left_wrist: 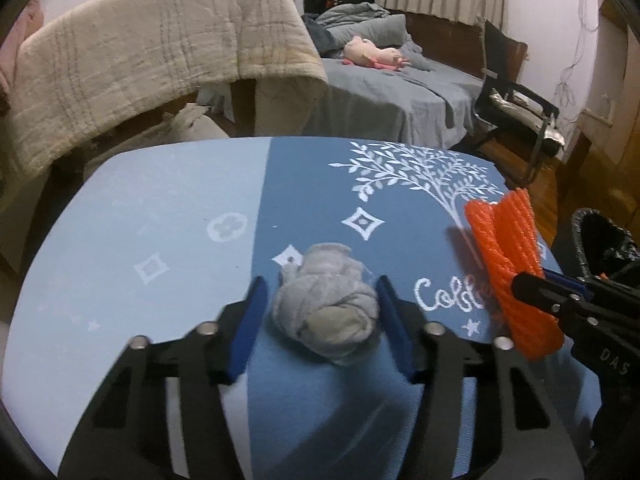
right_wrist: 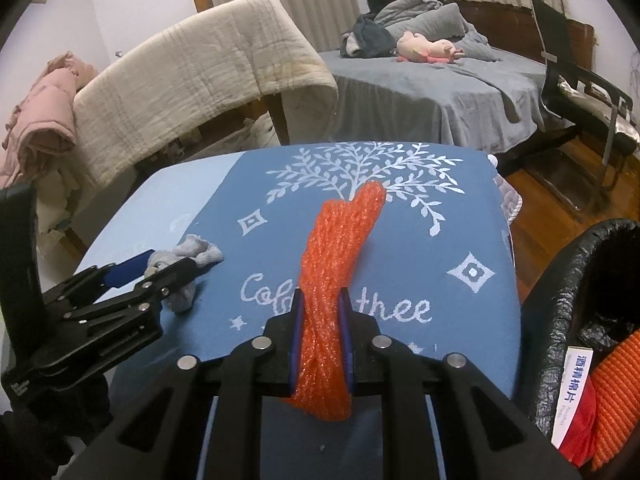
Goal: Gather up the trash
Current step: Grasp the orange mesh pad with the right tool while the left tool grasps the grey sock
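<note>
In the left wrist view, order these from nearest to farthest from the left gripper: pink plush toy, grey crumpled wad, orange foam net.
1. grey crumpled wad, between the left gripper fingers.
2. orange foam net, to the right.
3. pink plush toy, far on the bed.

Orange foam net [right_wrist: 332, 280] ribbed, slightly glossy; grey cloth wad [left_wrist: 326, 312] soft, matt; tablecloth [right_wrist: 400, 264] matt fabric.

grey wad [left_wrist: 326, 312]: 1 | orange foam net [right_wrist: 334, 280]: 1 | bin [right_wrist: 560, 320]: 1
</note>
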Demonstrator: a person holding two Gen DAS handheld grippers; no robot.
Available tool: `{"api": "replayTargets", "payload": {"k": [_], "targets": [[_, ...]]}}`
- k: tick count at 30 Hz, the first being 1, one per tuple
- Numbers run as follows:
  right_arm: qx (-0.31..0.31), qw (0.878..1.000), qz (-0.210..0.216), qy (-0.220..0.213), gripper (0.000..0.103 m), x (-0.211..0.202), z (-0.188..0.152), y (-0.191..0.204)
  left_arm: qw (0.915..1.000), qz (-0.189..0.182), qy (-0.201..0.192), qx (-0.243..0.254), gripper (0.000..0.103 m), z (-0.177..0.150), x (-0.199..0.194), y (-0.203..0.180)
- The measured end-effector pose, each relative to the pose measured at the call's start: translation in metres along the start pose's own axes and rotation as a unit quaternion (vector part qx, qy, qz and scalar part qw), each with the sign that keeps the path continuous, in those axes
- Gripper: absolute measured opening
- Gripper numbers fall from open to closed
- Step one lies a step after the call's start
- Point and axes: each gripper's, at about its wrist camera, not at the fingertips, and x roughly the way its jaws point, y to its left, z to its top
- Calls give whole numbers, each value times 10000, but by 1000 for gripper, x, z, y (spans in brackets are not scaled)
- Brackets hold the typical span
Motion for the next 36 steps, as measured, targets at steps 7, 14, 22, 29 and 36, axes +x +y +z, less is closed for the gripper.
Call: {"api": "replayTargets", "payload": {"k": [7, 14, 22, 29, 36], "targets": [[-21, 10000, -9, 13, 16, -2, -1, 3, 10000, 33, -70, -60, 42, 0, -3, 0], [-69, 9999, 32, -88, 16, -13, 1, 5, 9992, 168, -260, -240, 41, 3, -16, 3], [-87, 9995, 146, -267, 16, -37, 7, 4, 9979, 298, -486, -312, 41, 8, -46, -4], [-145, 9990, 167, -391, 16, -59, 4, 3, 9968, 465, -581, -291, 41, 5, -70, -13], [-202, 9983, 199, -511, 16, -79, 6, 4, 9961, 504, -704, -186, 41, 2, -93, -28]]}}
